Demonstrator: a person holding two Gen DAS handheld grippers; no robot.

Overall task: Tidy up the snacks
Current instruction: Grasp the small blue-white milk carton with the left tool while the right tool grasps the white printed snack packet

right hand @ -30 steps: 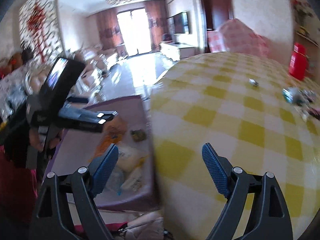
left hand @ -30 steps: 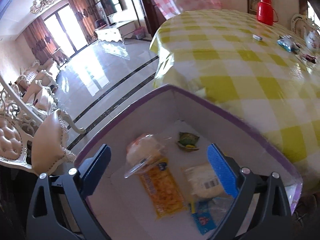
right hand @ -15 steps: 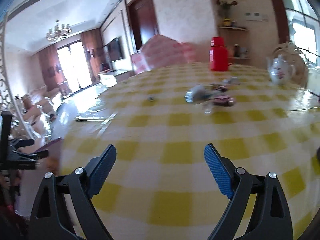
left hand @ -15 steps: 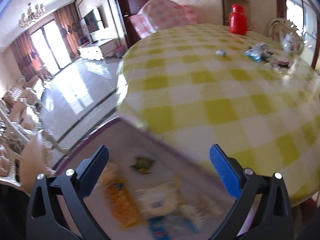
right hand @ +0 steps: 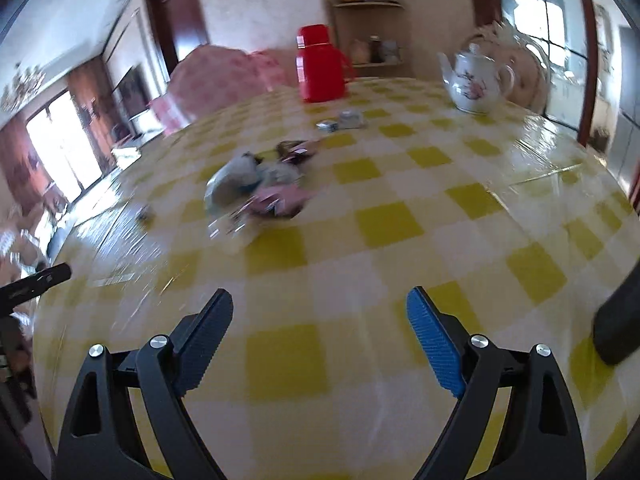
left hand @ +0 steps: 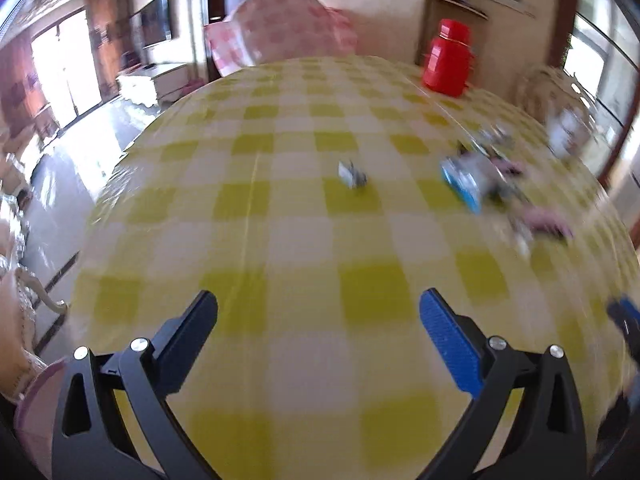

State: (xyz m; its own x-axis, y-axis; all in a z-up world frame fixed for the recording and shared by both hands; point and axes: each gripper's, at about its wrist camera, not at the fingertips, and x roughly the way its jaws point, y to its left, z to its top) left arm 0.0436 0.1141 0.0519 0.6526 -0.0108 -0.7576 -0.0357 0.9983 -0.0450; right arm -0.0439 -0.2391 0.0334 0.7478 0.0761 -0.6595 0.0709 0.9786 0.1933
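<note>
A loose pile of wrapped snacks (right hand: 260, 190) lies on a round bench (right hand: 392, 224) covered in a yellow-and-white checked cloth. The wrappers are motion-blurred; pink, grey-blue and dark packets can be made out, overlapping one another. In the right wrist view the pile sits at about 11 o'clock from the right gripper (right hand: 320, 336), well apart from it. Two small pale packets (right hand: 344, 120) lie beyond the pile, near a red flask (right hand: 320, 66) at 12 o'clock on the far edge. A white teapot (right hand: 476, 80) with a floral print stands at 1 o'clock, also at the far edge.

In the left wrist view the same pile (left hand: 492, 184) appears at 1 o'clock from the left gripper (left hand: 320, 336), with a blue-edged packet (left hand: 460, 180) on its near side. One small wrapped snack (left hand: 352, 174) lies alone at 12 o'clock, apart from the pile.

Both grippers hang above bare cloth near the front edge of the bench. The fingers (right hand: 434, 346) of each are spread wide with nothing between them.

A chair draped in pink checked fabric (left hand: 280, 26) stands behind the bench at 11 o'clock.
</note>
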